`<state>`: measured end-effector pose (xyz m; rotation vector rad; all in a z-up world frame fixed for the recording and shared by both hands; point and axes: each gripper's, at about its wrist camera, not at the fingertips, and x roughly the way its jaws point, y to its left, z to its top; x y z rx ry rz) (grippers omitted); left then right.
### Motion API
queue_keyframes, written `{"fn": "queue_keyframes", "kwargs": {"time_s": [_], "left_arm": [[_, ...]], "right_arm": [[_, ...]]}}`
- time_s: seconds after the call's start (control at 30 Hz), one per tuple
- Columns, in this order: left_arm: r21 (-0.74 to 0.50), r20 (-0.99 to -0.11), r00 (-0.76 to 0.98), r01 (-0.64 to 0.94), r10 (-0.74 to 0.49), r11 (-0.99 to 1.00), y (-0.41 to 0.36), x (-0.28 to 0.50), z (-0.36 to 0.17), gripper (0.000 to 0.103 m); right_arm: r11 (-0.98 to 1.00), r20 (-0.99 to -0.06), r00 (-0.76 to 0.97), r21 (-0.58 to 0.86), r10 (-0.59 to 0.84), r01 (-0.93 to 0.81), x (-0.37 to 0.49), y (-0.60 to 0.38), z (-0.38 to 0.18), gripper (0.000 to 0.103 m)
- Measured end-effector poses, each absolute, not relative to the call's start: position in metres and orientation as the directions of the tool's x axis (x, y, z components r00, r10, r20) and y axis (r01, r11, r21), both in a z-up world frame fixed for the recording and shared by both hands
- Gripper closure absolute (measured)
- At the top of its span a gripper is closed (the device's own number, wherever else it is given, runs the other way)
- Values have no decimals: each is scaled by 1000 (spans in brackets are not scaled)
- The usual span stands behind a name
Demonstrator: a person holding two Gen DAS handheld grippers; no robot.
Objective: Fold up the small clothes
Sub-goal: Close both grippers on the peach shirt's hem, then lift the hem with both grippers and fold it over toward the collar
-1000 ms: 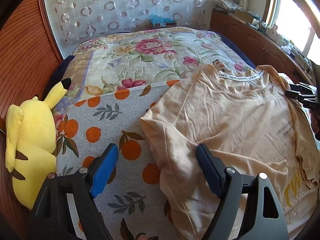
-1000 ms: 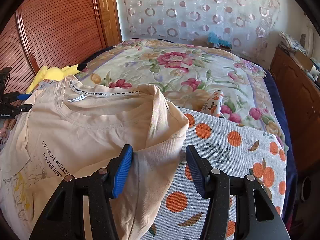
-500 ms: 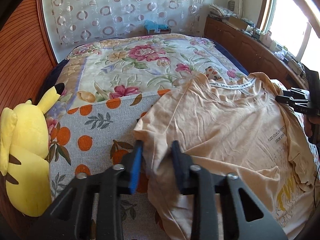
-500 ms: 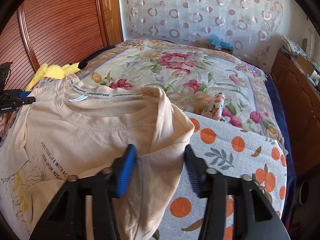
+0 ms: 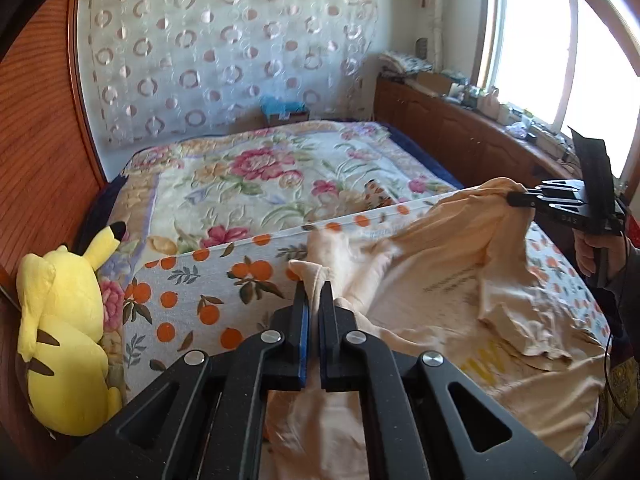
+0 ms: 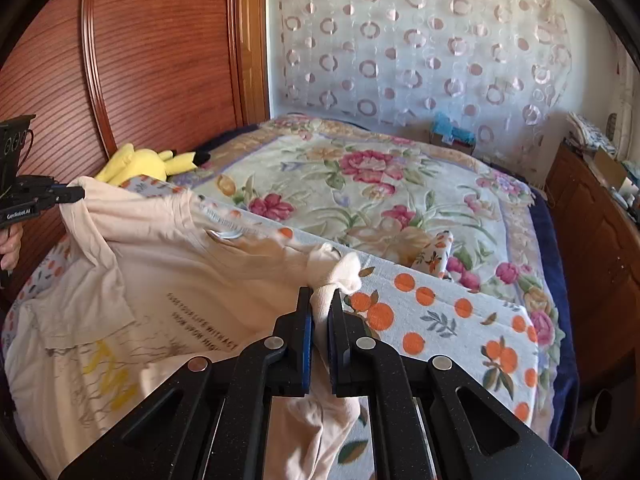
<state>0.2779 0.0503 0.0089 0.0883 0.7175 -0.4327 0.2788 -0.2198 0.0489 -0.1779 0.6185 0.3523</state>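
Task status: early. The shirt (image 5: pixel 452 280) is not yet folded. It lies face up and creased on the orange-print sheet (image 5: pixel 224 280) that covers the near part of the bed (image 5: pixel 256 168), with its printed text and yellow lettering showing. Its top edge is raised off the sheet at both shoulders and hangs slack between them. No finished fold line is visible; judged from this, all folds remain to be made.

Left hand-held gripper (image 5: pixel 314 300): jaws closed to a narrow gap, clamping a bunched pinch of the shirt's shoulder or sleeve cloth. Fabric rises above the fingertips and trails below them. In the right wrist view the same tool (image 6: pixel 74 194) is seen toward the left edge of the bed, holding the cloth lifted.

Right hand-held gripper (image 6: pixel 319 308): jaws likewise nearly together, gripping a wad of the opposite shoulder, cloth bulging above the tips. In the left wrist view it (image 5: pixel 516 199) holds the shirt's corner up, toward the right edge of the bed.

Other items: a yellow plush (image 5: pixel 64 320) lies at the left edge, clear of the shirt. A small patterned piece (image 6: pixel 438 250) sits past the sheet's far edge; it cannot be identified.
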Motion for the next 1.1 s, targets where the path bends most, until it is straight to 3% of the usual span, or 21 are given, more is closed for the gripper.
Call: {"fn": "queue_keyframes", "kwargs": {"time_s": [0.47,0.8,1.1], "left_arm": [[-75,-581,697,468,-420,881,58,115,22,98],[-162,-587,676,440,-444,883,82,19,-5,98],[-118,-643,655,428,-398,896,91,-20,-4,98]], "right_arm": [[916,-515,806,-90,293,-390,89,-239,52,97],[901,-575,748,-41,332,-432,-46,-263,28,97],[903,-649,695,-27,310,-429,-97,-272,29,97]]}}
